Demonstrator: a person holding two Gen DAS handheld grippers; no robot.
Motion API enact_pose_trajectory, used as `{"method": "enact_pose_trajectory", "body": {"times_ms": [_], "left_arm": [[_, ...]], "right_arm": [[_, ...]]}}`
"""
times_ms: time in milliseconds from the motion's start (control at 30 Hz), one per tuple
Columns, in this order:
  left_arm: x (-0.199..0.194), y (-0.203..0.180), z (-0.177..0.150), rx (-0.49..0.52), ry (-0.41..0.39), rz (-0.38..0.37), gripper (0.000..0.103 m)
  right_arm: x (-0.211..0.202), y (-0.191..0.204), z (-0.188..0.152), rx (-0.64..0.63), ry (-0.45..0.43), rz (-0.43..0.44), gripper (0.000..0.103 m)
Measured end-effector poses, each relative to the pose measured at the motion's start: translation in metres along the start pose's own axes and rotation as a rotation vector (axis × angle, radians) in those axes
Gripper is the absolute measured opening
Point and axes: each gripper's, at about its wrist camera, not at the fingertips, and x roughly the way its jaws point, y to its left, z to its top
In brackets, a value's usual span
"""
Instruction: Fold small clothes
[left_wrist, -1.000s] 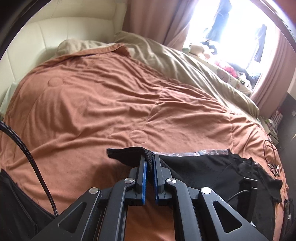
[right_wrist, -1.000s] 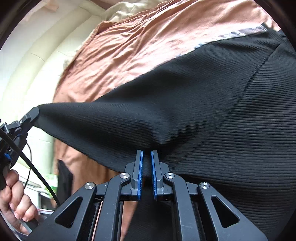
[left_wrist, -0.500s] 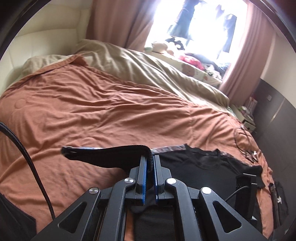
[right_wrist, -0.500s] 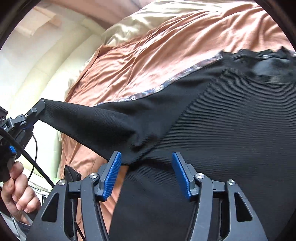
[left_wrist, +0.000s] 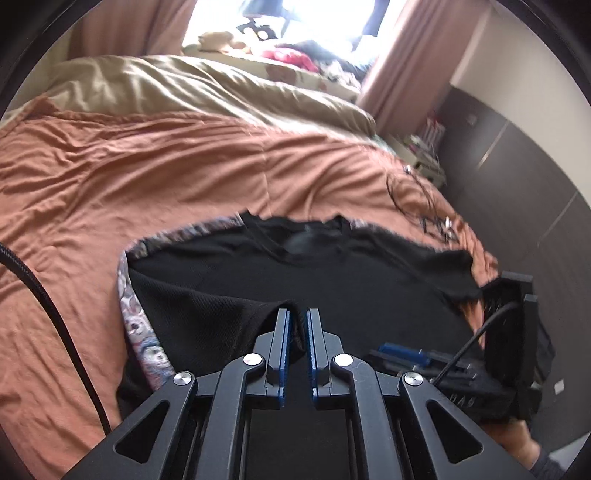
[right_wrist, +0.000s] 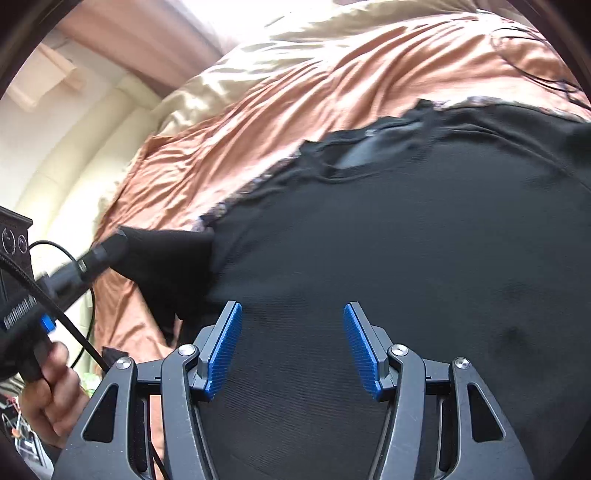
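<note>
Now the left hand-held gripper (left_wrist: 297, 325), angled down, pinches the black shirt's (right_wrist: 388, 229) sleeve; the right hand-held gripper (right_wrist: 293, 325) hangs released.

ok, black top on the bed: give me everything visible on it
The black top looks like a ribbed knit with a round neckline facing the far side of the bed. It lies mostly flat on the orange bedspread, over a patterned fabric that shows along its edges. One sleeve is lifted, pinched in the shut left tool. The open right tool hovers over the body, gripping nothing.
</note>
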Motion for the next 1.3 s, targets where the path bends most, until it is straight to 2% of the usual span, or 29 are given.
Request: {"method": "enact_pose_trajectory", "body": {"times_ms": [100, 333, 567, 733, 967, 1100, 1267, 1300], "left_arm": [[0.004, 0.005, -0.01, -0.007, 0.031, -0.01, 0.012], [-0.026, 0.051, -0.03, -0.103, 0.007, 0.115, 0.012], [-0.061, 0.108, -0.077, -0.232, 0.029, 0.221, 0.012], [-0.083, 0.137, -0.111, -0.324, 0.009, 0.274, 0.012], [-0.083, 0.157, -0.147, -0.413, 0.012, 0.286, 0.012], [-0.085, 0.163, -0.158, -0.441, 0.009, 0.282, 0.012], [-0.086, 0.169, -0.165, -0.447, 0.015, 0.29, 0.012], [-0.086, 0.171, -0.165, -0.445, 0.017, 0.293, 0.012]], "right_arm": [[-0.008, 0.0, -0.002, -0.018, 0.0, -0.038, 0.055], [-0.014, 0.03, -0.006, -0.125, 0.01, -0.053, 0.055], [0.026, 0.079, -0.006, -0.27, 0.087, -0.059, 0.055], [0.06, 0.114, -0.014, -0.404, 0.133, -0.077, 0.055], [0.106, 0.146, -0.028, -0.546, 0.174, -0.128, 0.055], [0.122, 0.157, -0.033, -0.574, 0.187, -0.138, 0.055], [0.144, 0.165, -0.04, -0.596, 0.201, -0.194, 0.055], [0.148, 0.165, -0.041, -0.604, 0.203, -0.205, 0.05]]}}
